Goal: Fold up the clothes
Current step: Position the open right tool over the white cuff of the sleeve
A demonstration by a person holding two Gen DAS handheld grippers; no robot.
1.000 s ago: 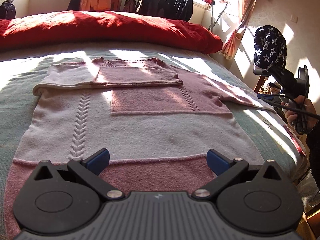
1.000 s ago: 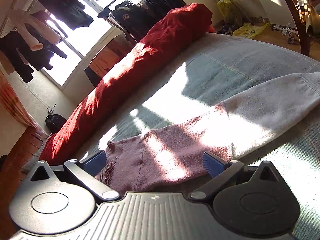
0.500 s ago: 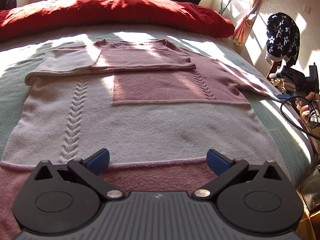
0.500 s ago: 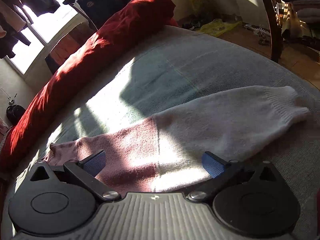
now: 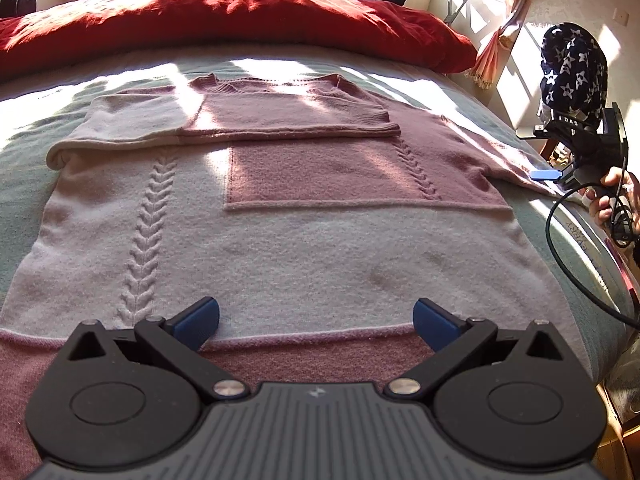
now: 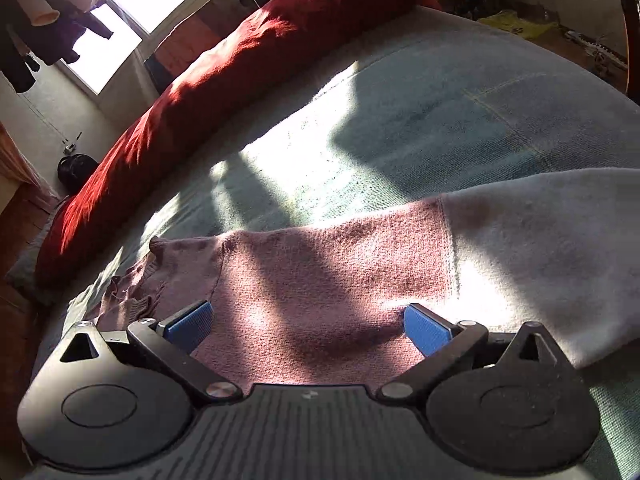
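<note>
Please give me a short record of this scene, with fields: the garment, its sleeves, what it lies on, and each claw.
garment: pink and white sweater, flat
sleeves: one folded across chest; other sleeve stretched out sideways
surface: bed with grey-green cover
left claw: open, over hem
right claw: open, over outstretched sleeve

Hard sunlight pours through the window, blown out white, throwing sharp bars of shadow across the bed; the edges bend and darken, fisheye-warped.
</note>
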